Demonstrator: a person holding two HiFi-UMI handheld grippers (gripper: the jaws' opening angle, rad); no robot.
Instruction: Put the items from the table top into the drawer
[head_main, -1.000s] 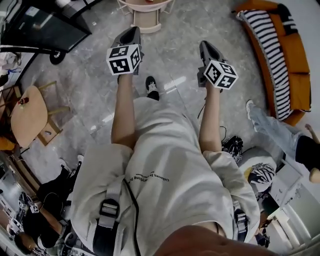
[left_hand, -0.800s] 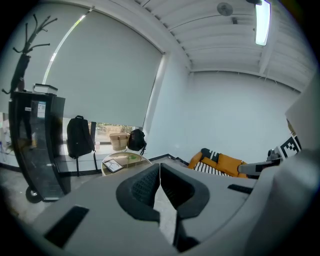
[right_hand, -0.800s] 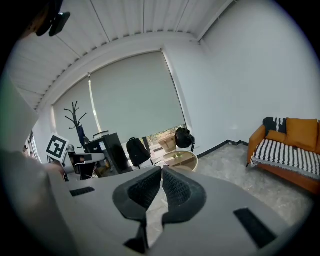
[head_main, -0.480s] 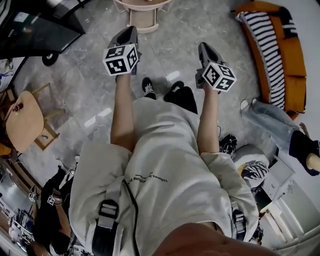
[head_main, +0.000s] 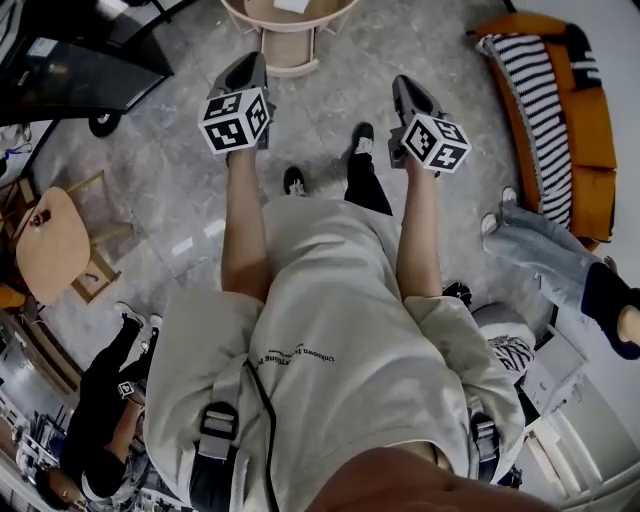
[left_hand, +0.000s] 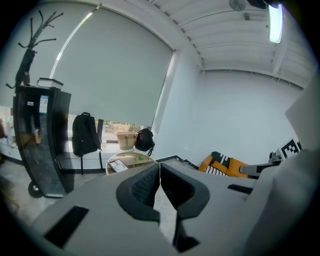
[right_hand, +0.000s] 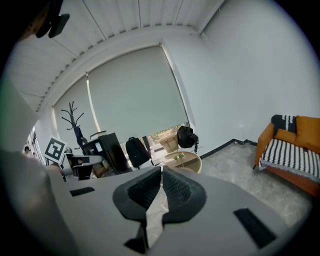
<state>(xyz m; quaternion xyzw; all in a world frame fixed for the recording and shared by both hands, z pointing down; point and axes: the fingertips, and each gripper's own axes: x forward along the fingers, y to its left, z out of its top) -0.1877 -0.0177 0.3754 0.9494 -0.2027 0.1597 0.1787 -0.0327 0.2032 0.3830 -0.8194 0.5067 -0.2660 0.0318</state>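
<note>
Seen from above, two grey two-jaw grippers are held out in front of a person in a pale short-sleeved shirt (head_main: 340, 330), over a grey marbled stone floor (head_main: 170, 180). The left gripper (head_main: 257, 62) and the right gripper (head_main: 399, 84) are held side by side, with a gap between them. Each carries a cube with black-and-white square markers.

In the left gripper view, the black ribbed pads (left_hand: 142, 186) are seen pressed together at the tips, with nothing between them. The same is seen in the right gripper view: the jaws are closed and nothing is held.

A round pale wooden table (head_main: 255, 12) is seen ahead of both grippers, well apart from them and cut off by the top edge of the head view. A flat white item (left_hand: 118, 165) is laid on its top.

An orange sofa (head_main: 585, 140) with a black-and-white striped cover (head_main: 535, 90) is placed to the right. A black backpack (left_hand: 84, 134) is seen by the window beyond the table.
</note>
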